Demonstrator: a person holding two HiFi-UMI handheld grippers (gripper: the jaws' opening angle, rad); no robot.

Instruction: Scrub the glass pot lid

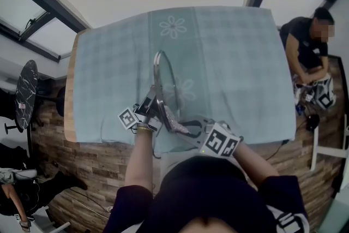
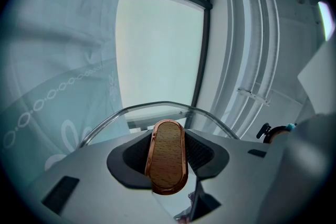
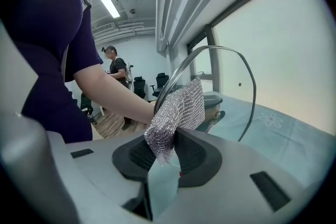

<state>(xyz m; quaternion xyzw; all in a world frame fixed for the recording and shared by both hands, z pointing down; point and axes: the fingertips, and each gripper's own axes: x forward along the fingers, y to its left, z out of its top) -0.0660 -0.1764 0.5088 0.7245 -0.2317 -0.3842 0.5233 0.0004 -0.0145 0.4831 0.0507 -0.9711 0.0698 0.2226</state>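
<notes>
Two grippers met at a glass pot lid stood on edge over the table.

The bare left forearm [image 1: 143,156] reached up from 6 o'clock in the head view. It carried the left gripper [image 1: 148,108] to the lid's 7 o'clock, pointing slightly upward. Its jaws stood partly apart and pinched the wooden knob [image 2: 167,159] between their pads. This held the glass pot lid [image 1: 165,79] upright and almost edge-on to the head camera, just below the middle of the pale checked tablecloth [image 1: 234,63]. Whether the lower rim touched the cloth could not be told. The right forearm [image 1: 248,160] came in from 5 o'clock, with the right gripper [image 1: 187,128] tipped downward. Its jaws were closed on a steel-mesh scrubber [image 3: 178,107], and the scrubber's free end lay against the lid near its rim.
</notes>
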